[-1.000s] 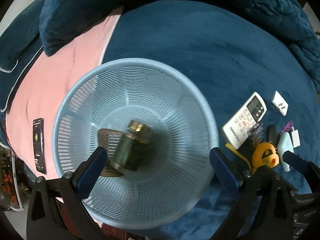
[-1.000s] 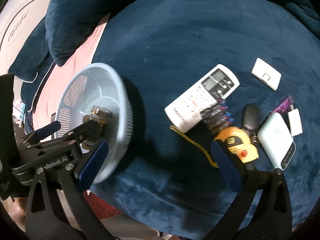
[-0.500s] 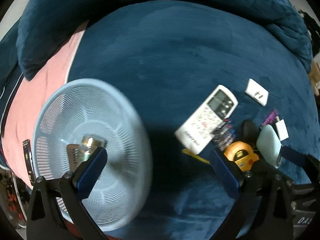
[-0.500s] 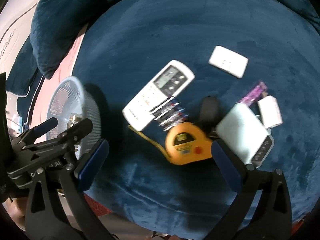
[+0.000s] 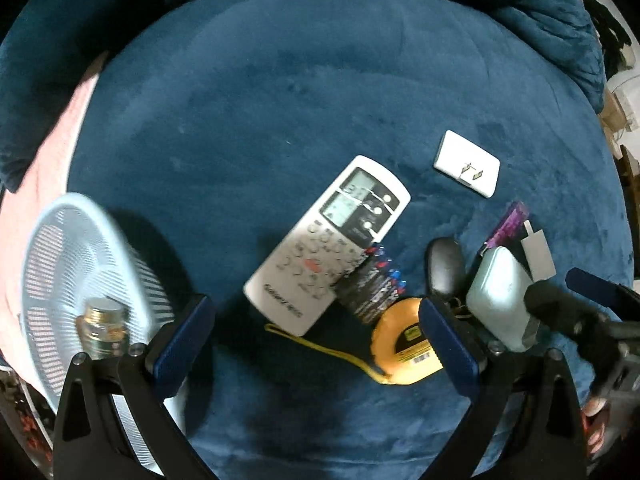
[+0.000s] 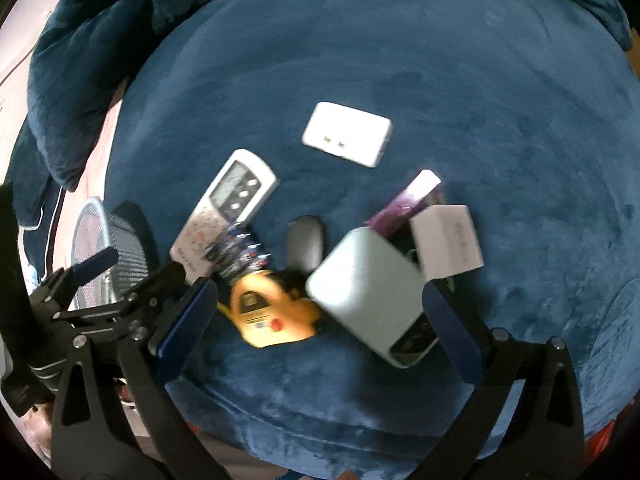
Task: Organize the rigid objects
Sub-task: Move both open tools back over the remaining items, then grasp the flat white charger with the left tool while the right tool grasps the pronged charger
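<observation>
Your left claw [image 5: 316, 340] is wide apart and holds nothing. Your right claw [image 6: 320, 320] is wide apart too, and it is also empty.

Closest to your left claw is the yellow tape measure [image 5: 404, 344]. Its yellow strap lies out on the blue blanket [image 5: 280, 100] toward the left. The blanket covers a bed, and all the small things lie on it.

Closest to your right claw is the pale green phone [image 6: 372, 296]. It lies flat, with its dark camera end pointing at you. The tape measure sits just beside it on the left, touching or almost touching; the picture is too blurry to tell.

A little farther is a dark bundle [image 5: 370, 284] with red and blue tips. It sits between the tape measure and the white remote [image 5: 328, 244], and one end of the remote rests against it. A black oval thing [image 5: 446, 268] lies just past the phone. A small white box [image 6: 448, 240] sits beside the phone on the right, and a purple stick [image 6: 404, 200] pokes out behind it.

Off to the left stands the light blue basket [image 5: 52, 248]. A small glass bottle with a gold cap [image 5: 104, 328] shows inside it.

Farthest away is a white plug block [image 5: 466, 162]. It lies alone, well apart from the pile.
</observation>
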